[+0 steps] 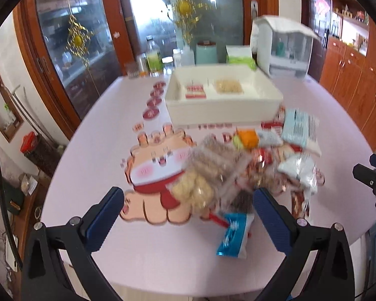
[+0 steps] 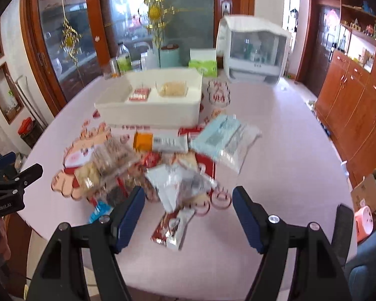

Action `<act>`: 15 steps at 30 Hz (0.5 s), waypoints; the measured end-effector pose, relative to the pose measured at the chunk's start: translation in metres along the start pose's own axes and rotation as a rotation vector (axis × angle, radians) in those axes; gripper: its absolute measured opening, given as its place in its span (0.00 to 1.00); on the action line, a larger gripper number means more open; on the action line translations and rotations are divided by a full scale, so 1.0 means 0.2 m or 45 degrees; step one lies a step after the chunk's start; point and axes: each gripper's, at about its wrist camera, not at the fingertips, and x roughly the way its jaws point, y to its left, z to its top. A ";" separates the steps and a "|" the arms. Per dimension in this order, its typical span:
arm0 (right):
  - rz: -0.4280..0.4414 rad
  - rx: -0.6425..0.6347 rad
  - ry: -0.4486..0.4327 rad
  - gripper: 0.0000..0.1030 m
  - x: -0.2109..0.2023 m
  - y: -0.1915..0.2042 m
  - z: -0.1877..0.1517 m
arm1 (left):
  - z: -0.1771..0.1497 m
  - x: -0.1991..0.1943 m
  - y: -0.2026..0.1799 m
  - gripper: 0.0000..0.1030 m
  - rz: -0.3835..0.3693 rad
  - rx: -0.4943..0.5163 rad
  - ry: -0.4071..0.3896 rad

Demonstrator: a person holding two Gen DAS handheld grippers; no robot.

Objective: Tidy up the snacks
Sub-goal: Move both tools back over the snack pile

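A pile of snack packets lies on the pink table, also in the right wrist view. A white divided box behind it holds a red packet and a beige snack; the box shows in the right wrist view too. A blue packet lies nearest me. My left gripper is open and empty, just short of the pile. My right gripper is open and empty over the pile's near edge, above a red-and-white packet.
Bottles and jars, a teal canister, a green tissue pack and a white cabinet-like box stand at the table's far edge. Wooden cupboards line the right wall. Glass doors stand behind the table.
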 end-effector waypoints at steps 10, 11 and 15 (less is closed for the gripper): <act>0.015 0.027 0.157 0.71 0.18 0.01 -0.15 | -0.16 0.19 -0.11 1.00 -0.049 0.033 0.177; 0.017 0.027 0.166 0.71 0.19 0.02 -0.16 | -0.16 0.20 -0.12 1.00 -0.055 0.033 0.190; 0.018 0.028 0.200 0.71 0.23 0.03 -0.19 | -0.19 0.27 -0.18 0.99 -0.084 0.055 0.252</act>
